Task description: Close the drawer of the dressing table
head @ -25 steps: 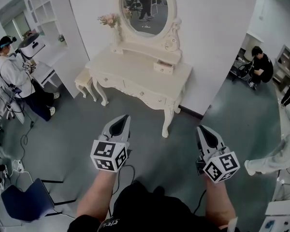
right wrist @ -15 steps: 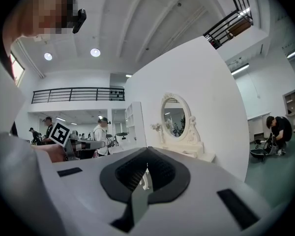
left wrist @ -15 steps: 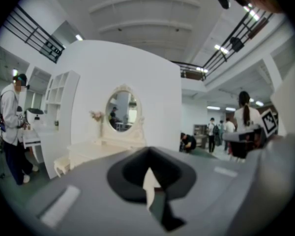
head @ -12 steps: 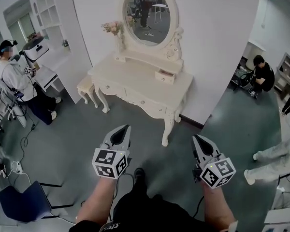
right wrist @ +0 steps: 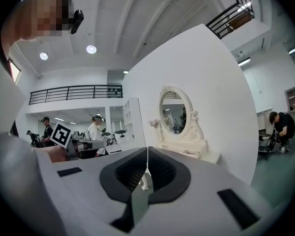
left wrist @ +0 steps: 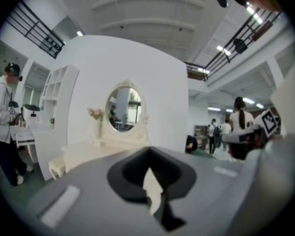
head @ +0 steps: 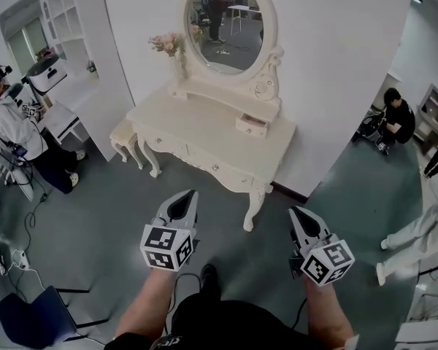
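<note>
Grey jaws of the left gripper (head: pixel 190 193) are seen pressed together with nothing between them, and those of the right gripper (head: pixel 296 210) are likewise shut on nothing, only a hairline slit being left. Both grippers are held side by side above the floor (head: pixel 109 210) in front of the dressing table (head: pixel 197 119), well apart from it. A small drawer (head: pixel 252 125) is left pulled out on the tabletop below the oval mirror (head: pixel 226 20), and a stool (head: pixel 123 133) is set beside the table's far-left legs.
</note>
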The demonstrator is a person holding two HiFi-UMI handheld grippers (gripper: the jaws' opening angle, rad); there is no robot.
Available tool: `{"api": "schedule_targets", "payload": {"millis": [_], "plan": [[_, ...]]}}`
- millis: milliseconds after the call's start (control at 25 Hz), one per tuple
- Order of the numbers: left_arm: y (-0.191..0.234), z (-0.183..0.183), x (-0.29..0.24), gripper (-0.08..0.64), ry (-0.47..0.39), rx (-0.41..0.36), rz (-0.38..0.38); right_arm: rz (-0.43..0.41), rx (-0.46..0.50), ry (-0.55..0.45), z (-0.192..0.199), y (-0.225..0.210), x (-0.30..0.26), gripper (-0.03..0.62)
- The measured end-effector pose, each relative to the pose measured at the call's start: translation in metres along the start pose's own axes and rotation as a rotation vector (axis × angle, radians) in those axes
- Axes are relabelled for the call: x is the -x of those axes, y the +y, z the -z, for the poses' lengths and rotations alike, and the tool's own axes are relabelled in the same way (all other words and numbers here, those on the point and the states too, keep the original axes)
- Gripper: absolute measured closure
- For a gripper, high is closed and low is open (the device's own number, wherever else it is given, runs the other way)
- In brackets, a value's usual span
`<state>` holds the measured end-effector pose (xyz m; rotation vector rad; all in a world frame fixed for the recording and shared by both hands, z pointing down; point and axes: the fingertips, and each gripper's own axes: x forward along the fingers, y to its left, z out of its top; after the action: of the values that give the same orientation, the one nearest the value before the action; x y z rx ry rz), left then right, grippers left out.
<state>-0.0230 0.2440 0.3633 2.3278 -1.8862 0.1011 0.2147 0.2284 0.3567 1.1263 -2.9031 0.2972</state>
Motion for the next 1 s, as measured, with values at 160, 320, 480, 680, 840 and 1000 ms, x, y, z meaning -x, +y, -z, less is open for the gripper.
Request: {"api": "schedule_targets", "payload": {"millis": [160,320,480,680,840,1000], "plan": [[0.028,-0.007,-0.038,0.552,-0.002,-0.011,0.013,-0.002,-0.006,0.017,-0.003,-0.008,-0.047,0.594],[0.054,-0.01,-0.067,0.552,0.005,-0.005,0.026,0.004,-0.014,0.035,-0.003,-0.016,-0.089,0.592],[0.085,-0.012,-0.088,0.552,0.012,0.001,0.034,0.014,-0.019,0.052,-0.005,-0.019,-0.129,0.592],[0.12,-0.013,-0.102,0.552,0.012,0.025,0.035,0.02,-0.024,0.059,-0.007,-0.015,-0.17,0.592],[0.133,-0.016,-0.111,0.552,0.009,0.017,0.055,0.02,-0.024,0.038,-0.012,-0.007,-0.193,0.592],[0.145,-0.016,-0.118,0.552,0.012,0.008,0.061,0.02,-0.037,0.042,-0.008,-0.009,-0.207,0.592]]}}
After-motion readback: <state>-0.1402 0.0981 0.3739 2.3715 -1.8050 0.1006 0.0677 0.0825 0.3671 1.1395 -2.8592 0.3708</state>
